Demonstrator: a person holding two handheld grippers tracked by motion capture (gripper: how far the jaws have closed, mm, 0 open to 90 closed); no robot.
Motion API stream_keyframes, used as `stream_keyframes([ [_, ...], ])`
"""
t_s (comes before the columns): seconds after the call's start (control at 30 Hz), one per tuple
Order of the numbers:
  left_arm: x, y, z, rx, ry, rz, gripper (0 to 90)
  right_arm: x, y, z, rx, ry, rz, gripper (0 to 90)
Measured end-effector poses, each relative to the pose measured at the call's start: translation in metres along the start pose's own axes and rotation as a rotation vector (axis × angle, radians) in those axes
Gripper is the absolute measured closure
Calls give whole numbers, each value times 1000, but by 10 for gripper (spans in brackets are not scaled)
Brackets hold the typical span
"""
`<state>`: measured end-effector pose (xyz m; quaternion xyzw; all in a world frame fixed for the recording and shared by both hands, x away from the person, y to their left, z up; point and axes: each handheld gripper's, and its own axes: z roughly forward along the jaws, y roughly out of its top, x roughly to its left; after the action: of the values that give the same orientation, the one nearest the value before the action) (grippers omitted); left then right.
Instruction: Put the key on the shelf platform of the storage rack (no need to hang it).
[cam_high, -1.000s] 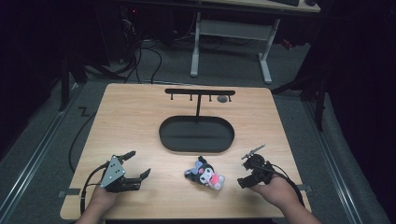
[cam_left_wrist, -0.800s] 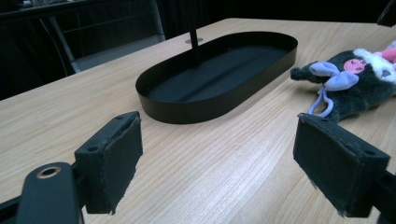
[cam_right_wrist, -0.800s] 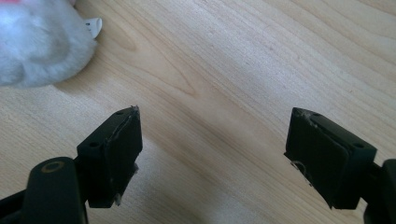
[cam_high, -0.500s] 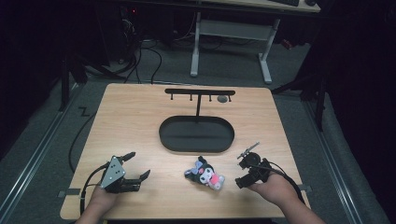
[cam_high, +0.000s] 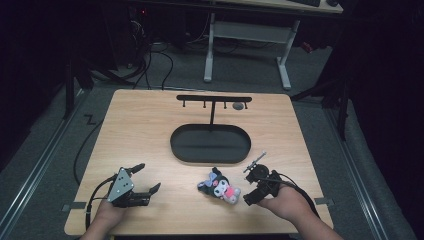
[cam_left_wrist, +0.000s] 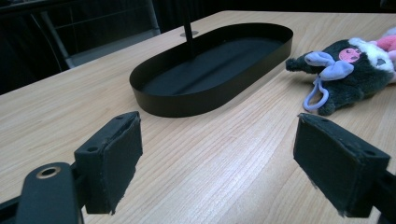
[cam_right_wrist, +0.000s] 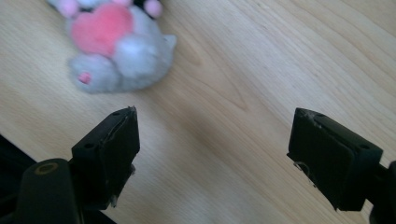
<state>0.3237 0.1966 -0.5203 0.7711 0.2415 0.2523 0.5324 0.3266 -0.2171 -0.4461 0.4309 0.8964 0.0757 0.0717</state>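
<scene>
The plush toy (cam_high: 220, 185) lies on the table (cam_high: 145, 130), near the front edge, just in front of the black oval tray (cam_high: 210, 144) and apart from it. A hook stand (cam_high: 213, 100) rises from the tray's far side.

The right gripper (cam_high: 254, 185) sits just right of the toy without touching it. Its jaws have just been opening and now stand wide, with only bare wood between them; the toy (cam_right_wrist: 112, 44) lies beyond the left jaw.

The left gripper (cam_high: 142, 177) rests well left of the toy, jaws wide apart and empty, aimed toward the tray (cam_left_wrist: 210, 60) and toy (cam_left_wrist: 350, 65).
</scene>
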Motion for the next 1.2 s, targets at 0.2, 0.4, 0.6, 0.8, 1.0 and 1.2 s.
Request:
stream_keyframes([
  [0.2,0,2,2,-12,-3,-6,165,12,9,-2,-20,34,-31,138],
  [0.4,-2,3,6,6,-14,12,165,20,18,-3,-34,58,-50,118],
  [0.6,-1,2,6,1,-8,4,165,26,23,4,-29,67,-75,120],
  [0.8,-1,2,5,2,-8,3,165,33,26,20,4,91,-88,149],
  [1.0,1,2,6,-6,-7,-10,167,38,30,32,14,93,-140,194],
  [1.2,-2,1,6,5,-15,-3,164,37,33,42,12,96,-129,226],
])
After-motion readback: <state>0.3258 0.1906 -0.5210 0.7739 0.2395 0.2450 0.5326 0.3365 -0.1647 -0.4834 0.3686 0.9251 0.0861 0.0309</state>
